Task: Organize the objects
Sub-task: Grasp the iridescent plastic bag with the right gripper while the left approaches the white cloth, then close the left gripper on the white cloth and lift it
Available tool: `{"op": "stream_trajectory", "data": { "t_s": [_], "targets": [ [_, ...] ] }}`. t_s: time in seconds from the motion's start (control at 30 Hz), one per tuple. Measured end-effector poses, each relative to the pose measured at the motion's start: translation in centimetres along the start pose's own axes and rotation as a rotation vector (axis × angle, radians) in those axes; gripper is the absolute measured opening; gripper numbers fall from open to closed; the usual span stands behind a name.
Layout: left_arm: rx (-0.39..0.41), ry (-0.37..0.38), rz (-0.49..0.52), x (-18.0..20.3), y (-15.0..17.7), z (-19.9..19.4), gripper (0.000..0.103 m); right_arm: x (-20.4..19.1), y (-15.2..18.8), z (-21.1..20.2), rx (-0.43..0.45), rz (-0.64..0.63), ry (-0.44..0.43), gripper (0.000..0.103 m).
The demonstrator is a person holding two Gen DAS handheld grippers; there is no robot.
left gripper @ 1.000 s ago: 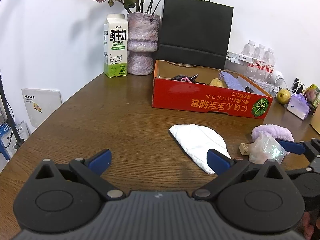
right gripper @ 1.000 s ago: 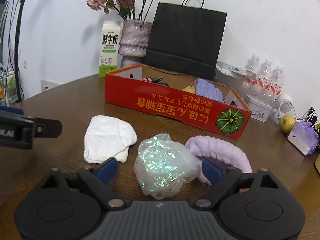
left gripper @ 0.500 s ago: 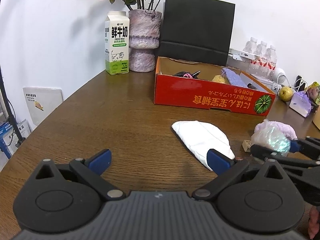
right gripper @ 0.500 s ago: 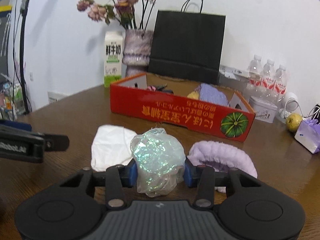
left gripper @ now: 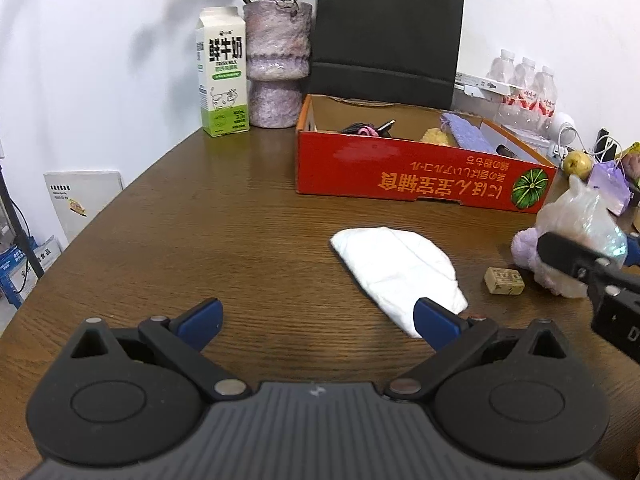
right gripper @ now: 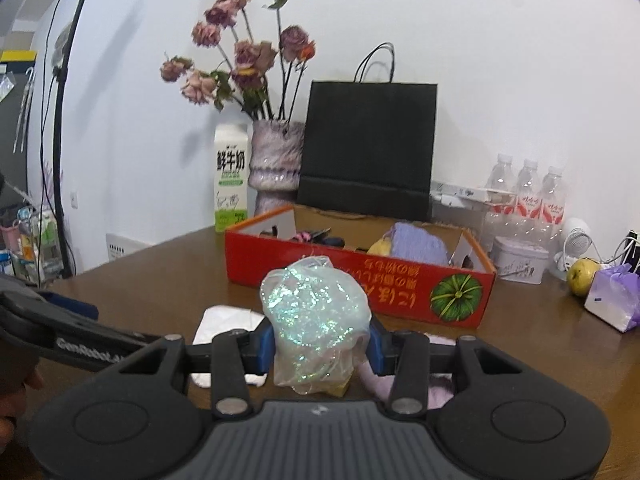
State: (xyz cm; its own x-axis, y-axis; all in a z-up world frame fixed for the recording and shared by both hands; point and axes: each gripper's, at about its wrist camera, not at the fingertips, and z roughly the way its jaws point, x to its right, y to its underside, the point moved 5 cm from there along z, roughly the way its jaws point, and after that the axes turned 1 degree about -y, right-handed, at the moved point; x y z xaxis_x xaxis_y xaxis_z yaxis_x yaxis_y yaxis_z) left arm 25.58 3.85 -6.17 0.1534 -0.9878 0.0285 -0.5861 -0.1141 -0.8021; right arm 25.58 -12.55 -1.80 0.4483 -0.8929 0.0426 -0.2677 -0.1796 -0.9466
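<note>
Right wrist view: the right gripper (right gripper: 320, 346) is clamped on a crinkled iridescent plastic bag (right gripper: 314, 320), its blue pads pressing both sides, the bag raised above the brown wooden desk (right gripper: 540, 344). Just below and behind it lie a white folded cloth (right gripper: 224, 320) and a fluffy lilac headband (right gripper: 436, 390), mostly hidden by the gripper. Farther back sits a red cardboard box (right gripper: 360, 284) with a pumpkin picture, holding a lilac cloth, something yellow and dark cables. Beyond the box, along the desk's far edge, stand a milk carton (right gripper: 231, 184), a mottled vase of dried roses (right gripper: 276, 164) and a black paper bag (right gripper: 368, 148); toward the far right corner are water bottles (right gripper: 528, 196), a tin, a yellowish apple (right gripper: 582, 276) and a small lilac packet. Left wrist view: the left gripper (left gripper: 316, 318) hangs over the near part of the desk with its jaws spread wide, gripping nothing. The white cloth lies just ahead of its right finger, with a small tan block (left gripper: 504, 280) beside it.
</note>
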Motion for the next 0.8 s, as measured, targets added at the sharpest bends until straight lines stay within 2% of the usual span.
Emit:
{"op": "stream_trajectory", "data": {
  "t_s": [0.17,0.3,0.8],
  "targets": [
    [-0.034,0.014,0.015,2.1,-0.7,1.1,0.103,1.6,-0.6,-0.8,0.039,0.014,0.022,0.043],
    [-0.066,-0.006,0.005,3.5,-1.3,2.5,0.103,3.2,-0.8,-1.1,0.053,0.023,0.045,0.043],
    [-0.117,-0.057,-0.039,7.5,-2.4,7.0,0.103,9.7,0.2,-1.0,0.03,0.064,0.137,0.043]
  ]
}}
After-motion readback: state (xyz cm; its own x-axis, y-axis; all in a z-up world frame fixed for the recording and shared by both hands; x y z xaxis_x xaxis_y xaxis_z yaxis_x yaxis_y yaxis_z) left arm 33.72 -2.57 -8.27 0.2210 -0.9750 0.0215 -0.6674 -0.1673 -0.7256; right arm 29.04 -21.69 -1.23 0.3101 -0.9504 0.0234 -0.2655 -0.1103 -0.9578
